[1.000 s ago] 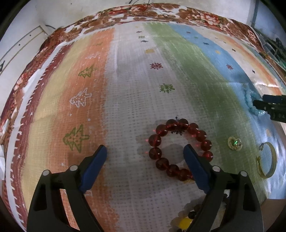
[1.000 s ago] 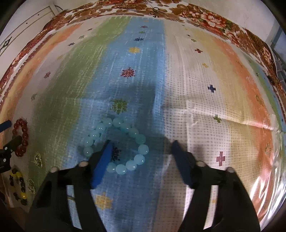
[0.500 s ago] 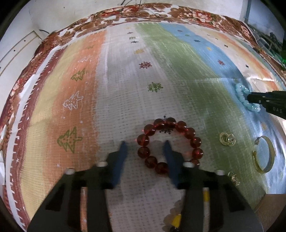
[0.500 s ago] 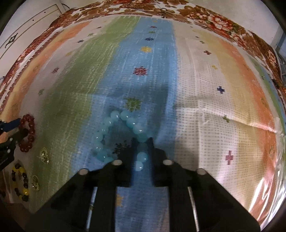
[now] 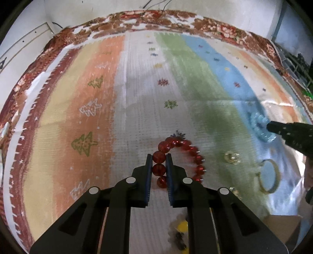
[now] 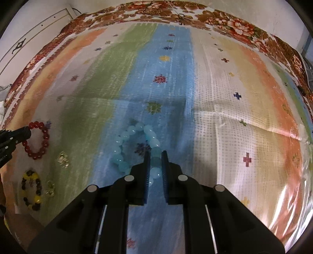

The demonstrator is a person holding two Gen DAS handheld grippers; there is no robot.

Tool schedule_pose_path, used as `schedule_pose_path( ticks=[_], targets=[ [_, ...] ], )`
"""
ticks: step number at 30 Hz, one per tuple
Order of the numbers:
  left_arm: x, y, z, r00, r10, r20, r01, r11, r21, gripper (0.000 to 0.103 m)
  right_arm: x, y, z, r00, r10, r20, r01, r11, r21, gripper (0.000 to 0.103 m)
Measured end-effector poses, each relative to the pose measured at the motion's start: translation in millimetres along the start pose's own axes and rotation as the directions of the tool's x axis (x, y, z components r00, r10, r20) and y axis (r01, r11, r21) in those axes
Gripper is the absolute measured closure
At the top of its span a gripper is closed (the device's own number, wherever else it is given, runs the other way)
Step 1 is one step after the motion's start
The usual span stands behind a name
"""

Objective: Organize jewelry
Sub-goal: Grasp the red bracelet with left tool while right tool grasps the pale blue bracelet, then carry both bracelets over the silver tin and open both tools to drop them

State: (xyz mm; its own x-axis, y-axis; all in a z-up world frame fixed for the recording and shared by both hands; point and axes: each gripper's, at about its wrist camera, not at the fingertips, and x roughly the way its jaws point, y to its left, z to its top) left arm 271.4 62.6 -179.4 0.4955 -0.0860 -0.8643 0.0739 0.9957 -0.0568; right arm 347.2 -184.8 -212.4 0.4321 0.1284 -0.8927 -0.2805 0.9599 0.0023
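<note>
A red bead bracelet [image 5: 173, 143] lies on the striped cloth [image 5: 137, 97]. My left gripper [image 5: 158, 156] has its jaws closing, and the blue pads press on beads at the bracelet's left side; the rest of the loop trails to the right. A pale blue bead bracelet [image 6: 125, 136] lies on the blue stripe. My right gripper [image 6: 156, 153] is shut on beads at its right side. Each view also shows the other pair: the right gripper [image 5: 273, 125] at the pale blue bracelet [image 5: 256, 123], and the left gripper [image 6: 25, 131] at the red bracelet [image 6: 45, 136].
A gold bangle [image 5: 272, 185] and a small gold piece [image 5: 231, 157] lie right of the red bracelet. A yellow-and-black bead bracelet [image 6: 31, 192] and small gold pieces [image 6: 62, 159] sit near the cloth's front edge. The flowered border [image 6: 215, 17] runs along the far side.
Both grippers went from wide open to shut, each closing on beads of its bracelet. Both have since lifted slightly, and the red loop is pulled into a longer shape.
</note>
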Motion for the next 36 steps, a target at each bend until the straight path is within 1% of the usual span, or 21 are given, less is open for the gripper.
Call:
schedule_pose_path(
  ticks=[3,5,9,21,33,36],
  targets=[
    [-15.4,-3.9,0.3,1.000,0.000,0.022,0.000,1.000,0.003,0.090,-11.5,4.8,-3.0,1.000,0.002,0.009,-0.002,1.000,-0.013,0.090],
    [-19.7,-5.0,0.0,1.000,0.011,0.022,-0.011,1.000,0.004,0.090,-19.1,8.7,-6.1,1.000,-0.020,0.011,0.020,0.999,-0.026,0.090],
    [-33.9,-9.1,-4.2,0.999,0.011,0.033,-0.012,1.000,0.008,0.090,-38.5,15.0,-11.1,0.999,0.002,0.034,-0.001,1.000,-0.029,0.090],
    [-78.6,-21.6,-17.5,0.996,0.002,0.091,-0.003,1.000,0.012,0.090,-96.3,39.5,-28.8,0.996,0.025,0.091,-0.019,0.997,-0.073,0.090],
    [-120.5,-33.9,-38.4,0.990,-0.017,0.139,0.014,1.000,0.025,0.090,-137.3,61.6,-46.9,0.993,0.038,0.113,-0.026,0.994,-0.108,0.090],
    [-128.4,-38.2,-44.5,0.990,-0.009,0.144,0.004,0.999,0.035,0.090,-149.3,68.9,-52.3,0.991,0.047,0.122,-0.033,0.993,-0.117,0.090]
  ],
)
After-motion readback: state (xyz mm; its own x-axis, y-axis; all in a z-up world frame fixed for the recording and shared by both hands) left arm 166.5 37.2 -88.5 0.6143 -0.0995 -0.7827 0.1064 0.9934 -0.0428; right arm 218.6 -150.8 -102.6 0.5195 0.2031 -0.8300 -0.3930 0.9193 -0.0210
